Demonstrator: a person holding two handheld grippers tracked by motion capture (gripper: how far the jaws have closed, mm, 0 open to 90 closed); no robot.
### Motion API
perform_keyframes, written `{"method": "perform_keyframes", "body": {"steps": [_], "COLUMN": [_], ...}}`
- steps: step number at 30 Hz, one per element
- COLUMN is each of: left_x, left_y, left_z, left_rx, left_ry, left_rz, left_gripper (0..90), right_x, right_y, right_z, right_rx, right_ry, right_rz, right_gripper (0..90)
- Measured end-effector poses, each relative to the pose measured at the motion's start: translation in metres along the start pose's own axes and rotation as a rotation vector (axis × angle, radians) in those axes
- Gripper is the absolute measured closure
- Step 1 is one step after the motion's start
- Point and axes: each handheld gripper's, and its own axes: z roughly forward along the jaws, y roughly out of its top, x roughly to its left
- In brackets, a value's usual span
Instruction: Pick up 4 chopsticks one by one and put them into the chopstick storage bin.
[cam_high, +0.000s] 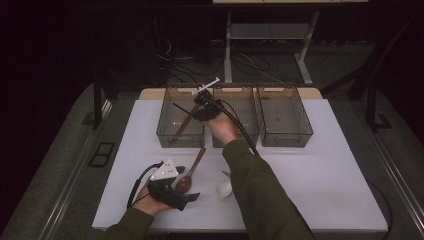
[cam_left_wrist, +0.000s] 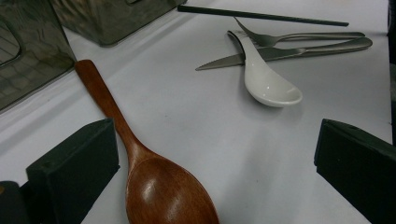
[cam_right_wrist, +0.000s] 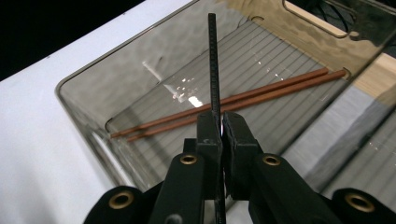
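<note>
Right hand-held gripper (cam_right_wrist: 219, 133) pinching black chopstick (cam_right_wrist: 214, 60), long axis toward 12 o'clock, over left bin (cam_right_wrist: 84, 79) holding brown chopsticks (cam_right_wrist: 243, 102); left hand-held gripper (cam_left_wrist: 215, 154) spread around wooden spoon (cam_left_wrist: 159, 186)

A thin black chopstick (cam_right_wrist: 214, 60) is being pinched between the shut jaws of the right gripper (cam_right_wrist: 221, 122), hanging over the leftmost clear bin (cam_high: 165, 125), its free end pointing toward ten o'clock in the high view, above two brown chopsticks (cam_right_wrist: 261, 95) lying inside.

Glossy wood spoon (cam_left_wrist: 159, 186), matt black chopstick (cam_right_wrist: 214, 60), clear plastic bin (cam_right_wrist: 93, 112).
</note>
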Motion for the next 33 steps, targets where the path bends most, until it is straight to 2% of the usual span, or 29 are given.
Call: {"method": "perform_keyframes", "body": {"steps": [5, 10, 14, 16, 18, 19, 21, 25, 33], "left_x": [0.0, -0.001, 0.0, 0.0, 0.0, 0.0, 0.0, 0.0, 0.0], "left_y": [0.0, 0.0, 0.001, 0.001, 0.001, 0.001, 0.001, 0.001, 0.001], "left_z": [0.0, 0.0, -0.001, -0.001, -0.001, -0.001, -0.001, -0.001, -0.002], "left_rx": [-0.004, -0.004, -0.013, -0.015, -0.019, -0.021, -0.02, -0.014, -0.017], "left_ry": [-0.002, -0.006, -0.007, -0.009, -0.01, -0.01, -0.009, -0.006, -0.008], "left_rz": [0.004, 0.002, 0.006, 0.004, 0.001, 0.0, 0.003, 0.017, 0.006], "left_gripper": [0.0, 0.0, 0.0, 0.0, 0.0, 0.0, 0.0, 0.0, 0.0], "right_x": [0.002, 0.005, 0.007, 0.008, 0.008, 0.008, 0.008, 0.007, 0.009], "right_y": [0.01, 0.018, 0.024, 0.027, 0.029, 0.03, 0.031, 0.03, 0.026], "right_z": [0.016, 0.033, 0.042, 0.043, 0.043, 0.042, 0.039, 0.033, 0.021], "right_rx": [0.021, 0.047, 0.047, 0.038, 0.026, 0.015, 0.011, 0.002, -0.019], "right_ry": [-0.009, -0.018, -0.017, -0.044, -0.027, -0.033, -0.032, -0.026, -0.004], "right_rz": [0.006, 0.032, 0.029, 0.026, 0.03, 0.028, 0.02, 0.026, 0.019], "right_gripper": [86.0, 86.0, 85.5, 84.9, 73.8, 69.9, 68.4, 59.4, 46.8]}}
